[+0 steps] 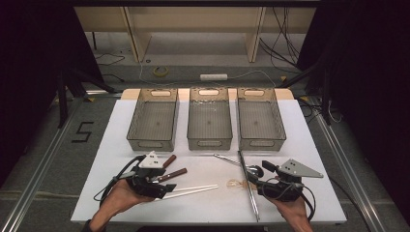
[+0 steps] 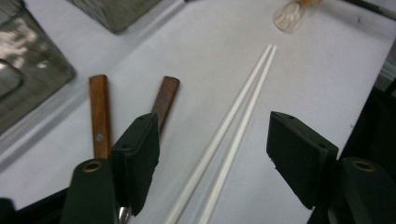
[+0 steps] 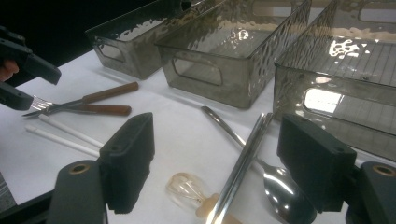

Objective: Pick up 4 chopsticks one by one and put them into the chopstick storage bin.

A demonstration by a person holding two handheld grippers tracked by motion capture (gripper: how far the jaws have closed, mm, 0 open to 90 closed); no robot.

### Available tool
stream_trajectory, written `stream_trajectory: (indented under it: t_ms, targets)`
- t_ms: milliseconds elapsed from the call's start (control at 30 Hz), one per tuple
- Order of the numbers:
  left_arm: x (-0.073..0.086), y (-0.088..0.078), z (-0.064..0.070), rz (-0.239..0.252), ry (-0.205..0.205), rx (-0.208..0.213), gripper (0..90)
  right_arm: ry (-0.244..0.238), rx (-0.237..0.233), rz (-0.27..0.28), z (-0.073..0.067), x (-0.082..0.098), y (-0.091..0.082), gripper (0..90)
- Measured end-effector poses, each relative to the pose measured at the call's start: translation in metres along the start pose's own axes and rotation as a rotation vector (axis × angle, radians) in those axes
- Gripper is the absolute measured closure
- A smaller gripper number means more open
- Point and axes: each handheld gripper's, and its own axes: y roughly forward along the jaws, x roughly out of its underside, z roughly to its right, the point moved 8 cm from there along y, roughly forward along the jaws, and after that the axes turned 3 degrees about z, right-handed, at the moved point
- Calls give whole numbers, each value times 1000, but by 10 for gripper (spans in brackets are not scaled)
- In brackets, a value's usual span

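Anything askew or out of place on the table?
Nothing spilled or broken. The three bins stand in a straight row. The cutlery is loose: metal chopsticks lie across the metal spoon, and the two wood-handled pieces cross near the left gripper, which straddles the white chopsticks.

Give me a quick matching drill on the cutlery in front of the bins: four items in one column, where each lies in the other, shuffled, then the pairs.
Items:
1. white chopsticks
2. wooden-handled fork and knife
3. metal chopsticks
4. clear bulb-shaped piece

Places:
A. crossing over the spoon, in front of the right gripper
B. between the open jaws of the left gripper
C. on the table between the white and the metal chopsticks
D. beside the left gripper, handles toward the bins

Pairs: 1-B, 2-D, 3-A, 4-C
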Motion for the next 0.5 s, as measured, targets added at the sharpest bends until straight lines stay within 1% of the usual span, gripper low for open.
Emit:
stream_trajectory:
  t_ms: [67,100,167,200,233,267,300,333,400,433,467,500]
  targets:
    - [1,2,2,-28,19,3,375,0,1,1,0,0,0,284]
    - [2,4,3,-43,22,8,411,0,0,3,0,-1,0,285]
    - [5,6,5,-73,38,17,424,0,0,1,0,0,0,285]
    - [8,8,6,-102,65,29,449,1,0,-1,0,0,0,286]
    - [8,8,6,-102,65,29,464,1,0,-1,0,0,0,286]
    - [10,10,7,-114,71,34,464,1,-1,-2,0,0,0,285]
    - [12,12,8,-132,74,45,479,3,-1,-2,1,0,0,286]
    - [14,14,8,-157,85,50,505,2,-3,-3,1,0,0,286]
    - [18,17,8,-191,100,49,534,1,-2,-1,1,0,0,287]
    - [20,19,9,-203,103,52,534,1,-2,-1,1,0,0,287]
    - [21,21,10,-216,108,58,556,1,-2,-1,0,0,0,288]
    - [24,24,10,-237,122,58,566,1,-3,-2,0,0,0,288]
